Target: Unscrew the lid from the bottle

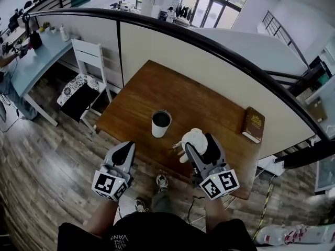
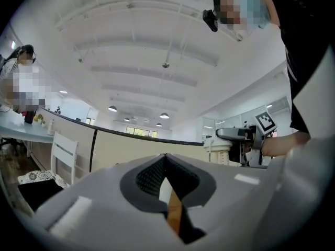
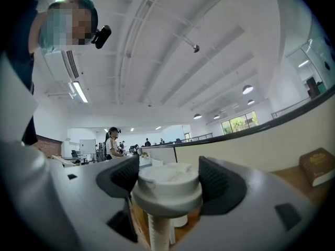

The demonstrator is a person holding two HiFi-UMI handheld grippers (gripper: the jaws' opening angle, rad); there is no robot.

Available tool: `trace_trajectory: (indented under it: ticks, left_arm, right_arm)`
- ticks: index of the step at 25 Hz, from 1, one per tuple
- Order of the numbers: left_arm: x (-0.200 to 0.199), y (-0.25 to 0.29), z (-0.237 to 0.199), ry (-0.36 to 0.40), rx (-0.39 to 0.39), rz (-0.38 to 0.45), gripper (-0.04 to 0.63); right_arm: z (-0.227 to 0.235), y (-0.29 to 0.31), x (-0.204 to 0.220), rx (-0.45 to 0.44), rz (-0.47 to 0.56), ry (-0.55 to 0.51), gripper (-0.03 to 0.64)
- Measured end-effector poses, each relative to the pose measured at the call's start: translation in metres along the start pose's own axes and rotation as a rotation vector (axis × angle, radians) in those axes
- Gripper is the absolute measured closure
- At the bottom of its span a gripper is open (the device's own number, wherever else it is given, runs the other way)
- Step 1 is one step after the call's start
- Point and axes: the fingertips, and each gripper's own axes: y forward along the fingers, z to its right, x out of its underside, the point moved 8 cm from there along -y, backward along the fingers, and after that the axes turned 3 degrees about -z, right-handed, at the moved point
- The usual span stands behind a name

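Note:
The white bottle stands upright and open-topped near the middle of the brown table. Its white lid is off it, held to the bottle's right above the table's front edge. My right gripper is shut on that lid. In the right gripper view the round lid sits between the dark pads, with a ribbed stem hanging below it. My left gripper is shut with nothing in it, left of the bottle and just off the table's front edge. Its jaws meet at the tips.
A brown book lies at the table's right end. A white chair stands at the left, against the beige partition behind the table. The person's shoes show on the wooden floor below. A blue desk is far left.

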Motion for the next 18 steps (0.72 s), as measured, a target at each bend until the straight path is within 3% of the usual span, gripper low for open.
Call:
trace_trajectory:
  ticks: [18]
  left_arm:
    - [0.010, -0.027, 0.006, 0.008, 0.043, -0.045, 0.584]
  right_arm:
    - [-0.026, -0.013, 0.025, 0.035, -0.034, 0.020, 0.285]
